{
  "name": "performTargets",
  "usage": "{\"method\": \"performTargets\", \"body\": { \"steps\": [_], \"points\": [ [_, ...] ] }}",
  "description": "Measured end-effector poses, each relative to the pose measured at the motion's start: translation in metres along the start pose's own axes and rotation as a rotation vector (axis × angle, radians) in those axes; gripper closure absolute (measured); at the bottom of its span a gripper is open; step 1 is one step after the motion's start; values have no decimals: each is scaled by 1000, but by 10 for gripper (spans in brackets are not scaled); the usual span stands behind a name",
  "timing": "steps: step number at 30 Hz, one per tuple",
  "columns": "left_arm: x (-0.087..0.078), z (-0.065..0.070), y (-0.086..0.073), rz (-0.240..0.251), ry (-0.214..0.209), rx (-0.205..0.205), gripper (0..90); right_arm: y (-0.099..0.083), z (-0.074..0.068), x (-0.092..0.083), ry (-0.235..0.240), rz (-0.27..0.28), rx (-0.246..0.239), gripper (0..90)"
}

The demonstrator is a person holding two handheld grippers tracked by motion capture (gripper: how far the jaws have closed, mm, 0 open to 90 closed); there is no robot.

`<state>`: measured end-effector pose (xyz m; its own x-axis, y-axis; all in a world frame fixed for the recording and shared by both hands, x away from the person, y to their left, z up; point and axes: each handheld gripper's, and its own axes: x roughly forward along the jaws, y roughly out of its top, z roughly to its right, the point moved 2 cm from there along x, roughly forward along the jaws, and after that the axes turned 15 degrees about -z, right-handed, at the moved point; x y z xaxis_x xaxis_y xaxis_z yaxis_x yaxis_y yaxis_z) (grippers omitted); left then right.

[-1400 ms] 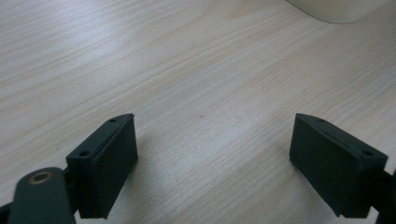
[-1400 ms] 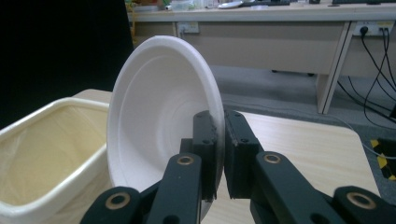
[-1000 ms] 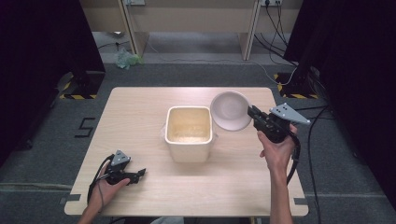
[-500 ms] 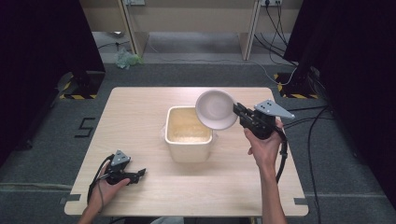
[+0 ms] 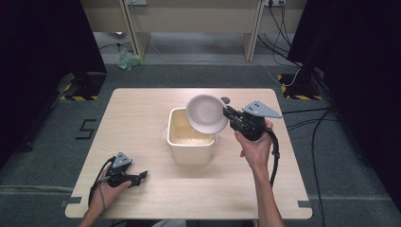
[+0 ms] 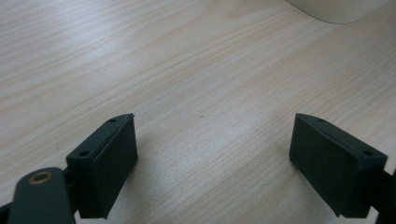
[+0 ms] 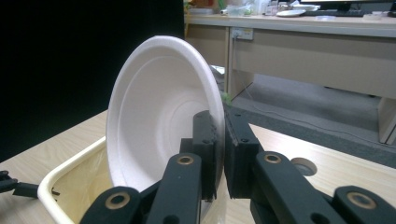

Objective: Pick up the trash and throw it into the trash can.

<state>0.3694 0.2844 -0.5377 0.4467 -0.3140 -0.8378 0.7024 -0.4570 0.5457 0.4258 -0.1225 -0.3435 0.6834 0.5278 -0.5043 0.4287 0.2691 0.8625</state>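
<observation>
A white foam bowl [image 5: 206, 113] hangs tilted on its side over the right rim of a cream square tub [image 5: 190, 137] with pale grains inside. My right gripper [image 5: 228, 113] is shut on the bowl's rim, which is pinched between its two black pads. In the right gripper view the bowl [image 7: 159, 109] stands nearly upright, its hollow facing left over the tub [image 7: 70, 186], held by my right gripper [image 7: 219, 154]. My left gripper [image 5: 142, 176] rests open on the wooden table [image 5: 142, 113] near the front left corner. Its pads [image 6: 114, 161] stand wide apart over bare wood.
A small round hole [image 5: 225, 100] sits in the tabletop behind the bowl. A cable [image 5: 274, 161] trails from the right gripper along the person's forearm. Desk legs and cables stand on the grey floor beyond the table's far edge. Dark curtains flank both sides.
The right gripper has carried the bowl leftward from beside the tub to over its right rim and tipped it onto its side. The left gripper has stayed put.
</observation>
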Motion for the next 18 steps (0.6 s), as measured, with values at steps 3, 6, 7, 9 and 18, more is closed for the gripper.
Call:
{"method": "performTargets", "body": {
  "steps": [3, 6, 7, 9, 18],
  "points": [
    [0, 0, 0, 0, 0, 0, 141, 0, -3, 5, 4, -10, -8, 845],
    [0, 0, 0, 0, 0, 0, 141, 0, -6, 10, 9, -19, -17, 845],
    [0, 0, 0, 3, -1, -3, 141, 0, -7, 11, 11, -21, -21, 844],
    [0, 0, 0, 3, -1, -3, 141, -1, -9, 13, 13, -27, -24, 844],
    [0, 0, 0, 3, -2, -3, 141, -4, -14, 25, 18, -56, -40, 844]
  ]
}}
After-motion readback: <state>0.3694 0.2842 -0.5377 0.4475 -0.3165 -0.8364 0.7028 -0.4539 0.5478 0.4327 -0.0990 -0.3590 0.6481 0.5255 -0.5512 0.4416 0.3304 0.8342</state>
